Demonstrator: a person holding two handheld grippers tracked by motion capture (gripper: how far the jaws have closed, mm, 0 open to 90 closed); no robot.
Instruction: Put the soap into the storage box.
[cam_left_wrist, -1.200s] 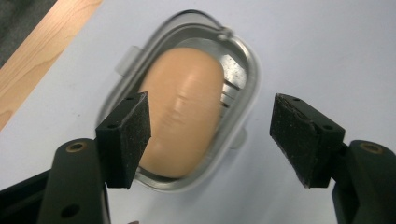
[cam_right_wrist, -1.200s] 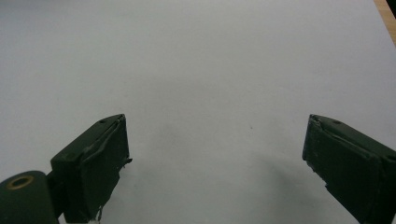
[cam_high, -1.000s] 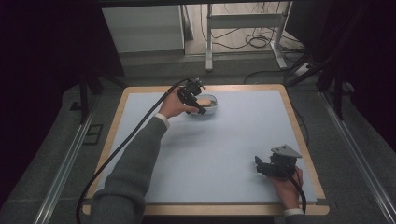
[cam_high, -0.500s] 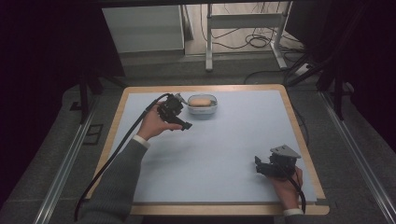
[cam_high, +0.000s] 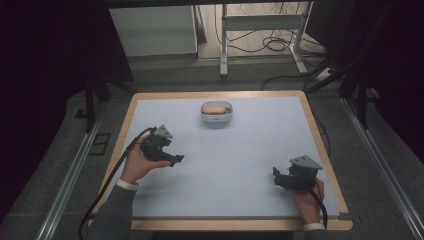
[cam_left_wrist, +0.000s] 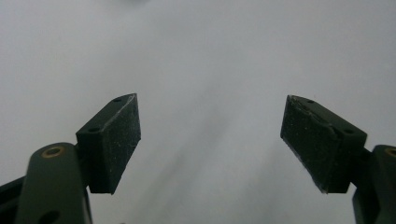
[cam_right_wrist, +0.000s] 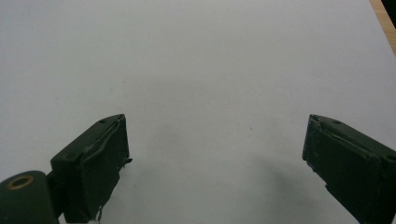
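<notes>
The bread roll (cam_high: 216, 107) sits inside the small white bowl (cam_high: 216, 115) at the far middle of the table (cam_high: 240, 165), so the placing looks done and little seems left. The left gripper (cam_high: 176, 159), jaws wide apart and empty, hangs over the near left, well apart from the bowl. The right gripper (cam_high: 276, 178) rests at the near right, jaws likewise spread with nothing between. The bowl's contents are small and hard to make out; both forearms are cut off.

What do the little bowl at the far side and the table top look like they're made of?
The bowl looks like glossy white ceramic or plastic, judging by its pale rim; the tan lump inside is too small to identify. The table top seems a matte pale-blue sheet over wood, whose light edge borders it.
</notes>
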